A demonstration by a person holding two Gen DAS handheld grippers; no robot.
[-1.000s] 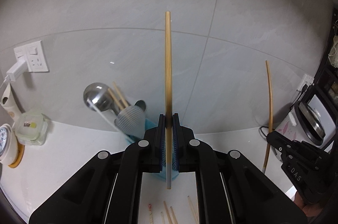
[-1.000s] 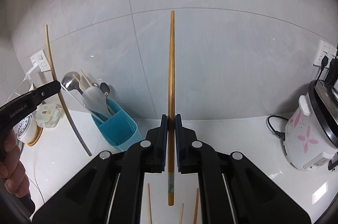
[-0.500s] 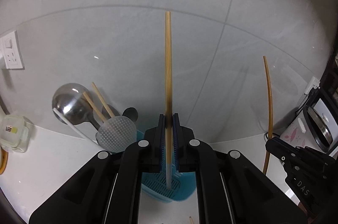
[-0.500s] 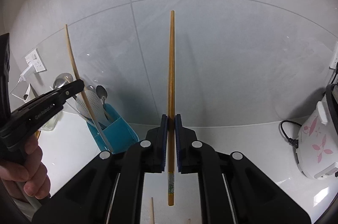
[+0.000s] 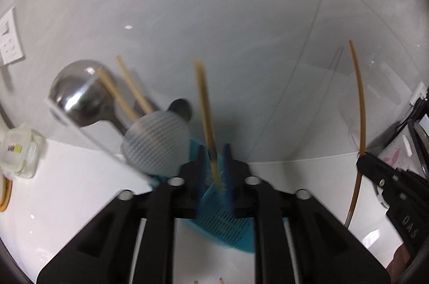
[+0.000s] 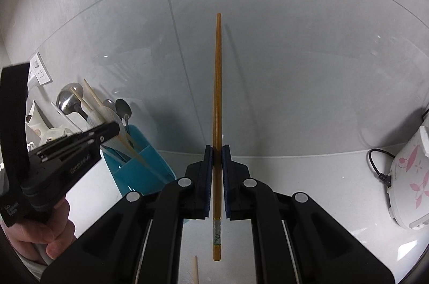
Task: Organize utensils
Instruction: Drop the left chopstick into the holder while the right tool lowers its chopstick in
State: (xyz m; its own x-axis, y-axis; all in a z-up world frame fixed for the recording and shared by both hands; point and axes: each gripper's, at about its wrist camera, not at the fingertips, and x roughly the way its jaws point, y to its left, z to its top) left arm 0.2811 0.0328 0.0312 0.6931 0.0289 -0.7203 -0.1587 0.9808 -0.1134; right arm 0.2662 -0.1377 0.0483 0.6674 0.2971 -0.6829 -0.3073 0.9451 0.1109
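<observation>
1. Left gripper: jaws opening above the blue utensil holder; a blurred chopstick stands tilted between them, apparently free of the pads, its lower end down in the holder.
2. Right gripper: pressed together on a second chopstick, held upright (well right of the holder).
3. Holder contents: ladle, rice paddle, two more chopsticks.
4. Rice cooker: far right on the white counter.

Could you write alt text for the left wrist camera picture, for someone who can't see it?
The left gripper is opening, letting a blurred chopstick drop into a blue utensil holder on a white counter.
</observation>
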